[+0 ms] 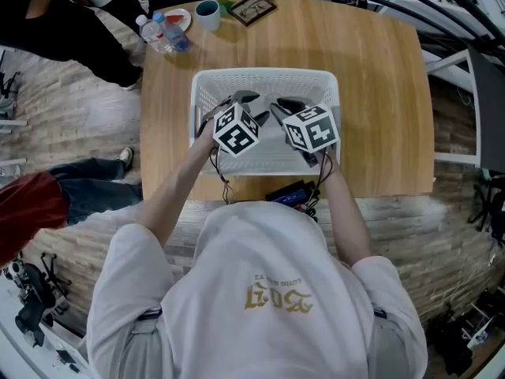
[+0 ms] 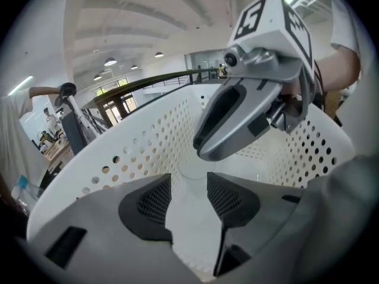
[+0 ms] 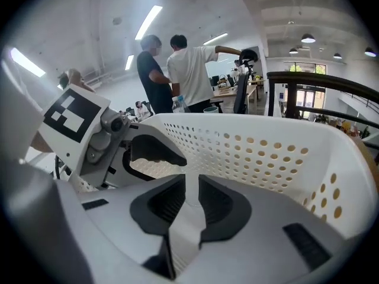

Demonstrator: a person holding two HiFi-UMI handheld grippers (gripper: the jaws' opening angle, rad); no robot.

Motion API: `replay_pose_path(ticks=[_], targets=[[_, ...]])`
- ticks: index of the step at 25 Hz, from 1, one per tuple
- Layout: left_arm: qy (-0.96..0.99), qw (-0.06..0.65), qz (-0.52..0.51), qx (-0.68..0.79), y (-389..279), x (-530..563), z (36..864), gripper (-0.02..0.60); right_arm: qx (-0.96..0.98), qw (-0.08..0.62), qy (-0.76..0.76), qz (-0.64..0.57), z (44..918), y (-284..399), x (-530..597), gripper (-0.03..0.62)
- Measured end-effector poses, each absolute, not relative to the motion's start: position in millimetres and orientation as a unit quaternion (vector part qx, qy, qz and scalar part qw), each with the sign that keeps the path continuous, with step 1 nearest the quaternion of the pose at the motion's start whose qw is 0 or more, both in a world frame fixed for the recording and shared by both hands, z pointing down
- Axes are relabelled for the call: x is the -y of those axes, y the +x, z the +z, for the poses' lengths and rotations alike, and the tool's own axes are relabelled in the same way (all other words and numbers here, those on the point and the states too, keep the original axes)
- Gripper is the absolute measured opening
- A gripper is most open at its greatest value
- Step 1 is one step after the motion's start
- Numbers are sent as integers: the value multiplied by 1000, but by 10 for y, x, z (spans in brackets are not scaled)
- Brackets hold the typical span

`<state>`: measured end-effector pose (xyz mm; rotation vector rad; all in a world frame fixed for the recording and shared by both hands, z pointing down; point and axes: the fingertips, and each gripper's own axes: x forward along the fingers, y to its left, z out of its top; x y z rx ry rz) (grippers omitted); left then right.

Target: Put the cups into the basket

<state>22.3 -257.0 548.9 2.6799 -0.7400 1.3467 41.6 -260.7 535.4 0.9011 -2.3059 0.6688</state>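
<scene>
A white perforated basket [image 1: 264, 74] stands in the middle of the wooden table [image 1: 379, 93]. Both grippers reach down into it side by side. My left gripper [image 1: 243, 99] has its jaws apart, and only the white basket floor [image 2: 189, 229] shows between the pads. A faint round white rim [image 2: 192, 171] lies just past them; whether it is a cup I cannot tell. The jaws of my right gripper [image 1: 289, 106] stand a narrow gap apart, with nothing gripped. A teal cup [image 1: 207, 13] sits outside the basket at the table's far edge.
Water bottles [image 1: 158, 33], a small plate [image 1: 178, 17] and a framed picture [image 1: 252, 9] lie along the far edge. A black device [image 1: 288, 193] sits at the near edge. Seated legs [image 1: 87, 184] are at the left. Two people [image 3: 177, 70] stand beyond the table.
</scene>
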Motion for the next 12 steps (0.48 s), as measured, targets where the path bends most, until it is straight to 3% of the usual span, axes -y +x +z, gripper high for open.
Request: replay_pose_path(ticks=[8,12], targets=[[870,48,295,391,-21,2872,4908,15,868,218,402,192,4952,556,2730,11],[870,56,225,435,-168,2835,4650,8,869,190,433,144,4687,635,2738,11]])
